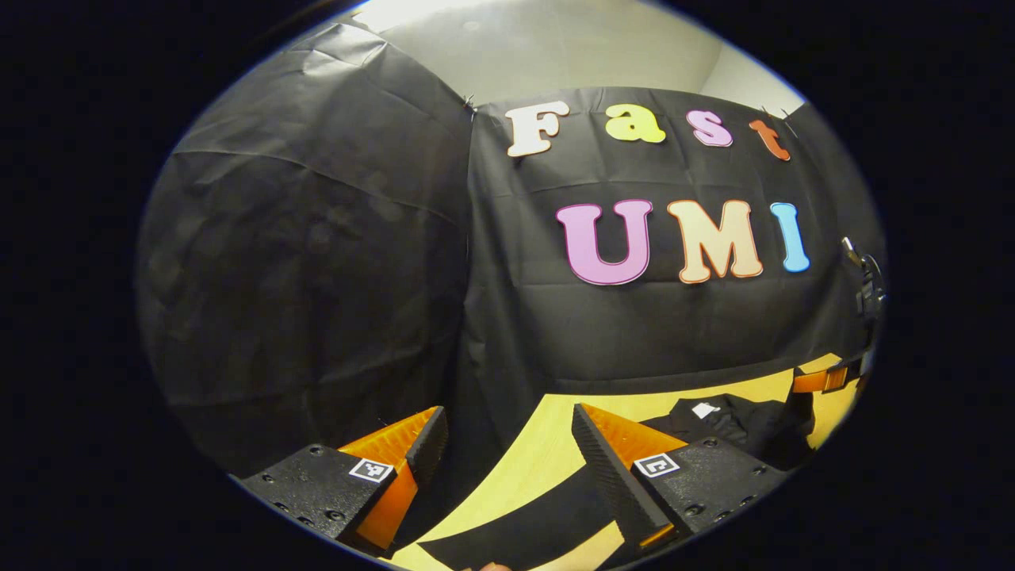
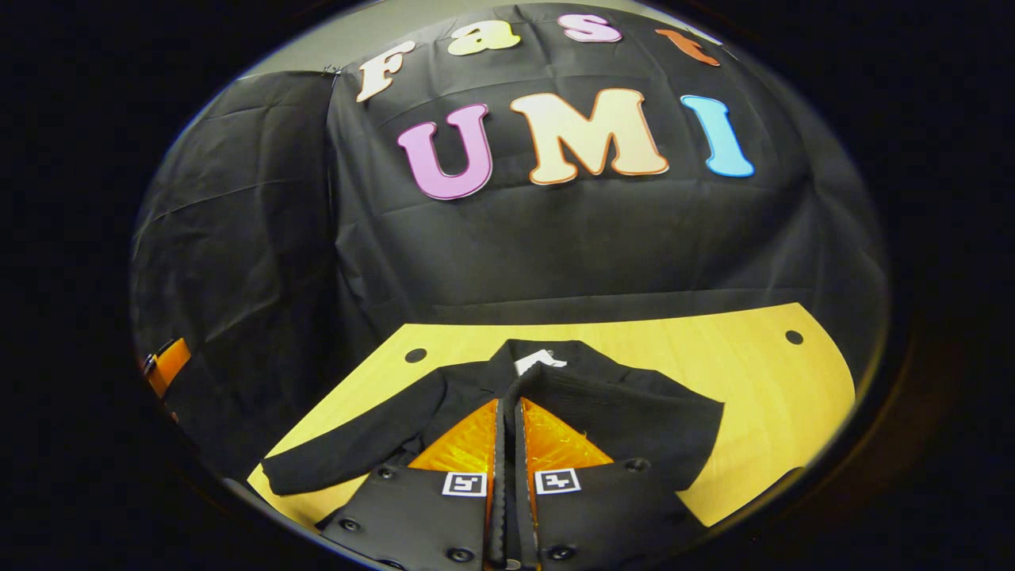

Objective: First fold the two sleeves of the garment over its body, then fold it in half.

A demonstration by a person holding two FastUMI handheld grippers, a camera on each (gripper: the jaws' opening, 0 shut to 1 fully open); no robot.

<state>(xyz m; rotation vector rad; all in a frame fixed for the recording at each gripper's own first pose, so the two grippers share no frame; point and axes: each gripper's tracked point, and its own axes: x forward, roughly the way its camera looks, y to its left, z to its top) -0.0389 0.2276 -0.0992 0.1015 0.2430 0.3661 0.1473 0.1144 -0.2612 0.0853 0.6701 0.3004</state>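
A black garment [image 2: 603,412] lies on the yellow wooden table [image 2: 761,396], its collar with a white label [image 2: 539,362] towards the far wall. One sleeve [image 2: 349,452] stretches out flat to the lower left. My right gripper [image 2: 507,408] hangs over the garment's middle, shut on a fold of the other sleeve, which is drawn across the body. My left gripper [image 1: 507,444] is open and holds nothing, raised near the table's corner above the outstretched sleeve [image 1: 515,539]. In the left gripper view the garment's body [image 1: 737,428] lies to the right, under the right gripper [image 1: 833,379].
Black cloth walls close the booth behind and to the left of the table. The tabletop has two round holes [image 2: 415,354] [image 2: 794,336] near its far corners. Bare wood [image 2: 753,444] lies to the right of the garment. The left gripper [image 2: 166,365] shows at the left edge.
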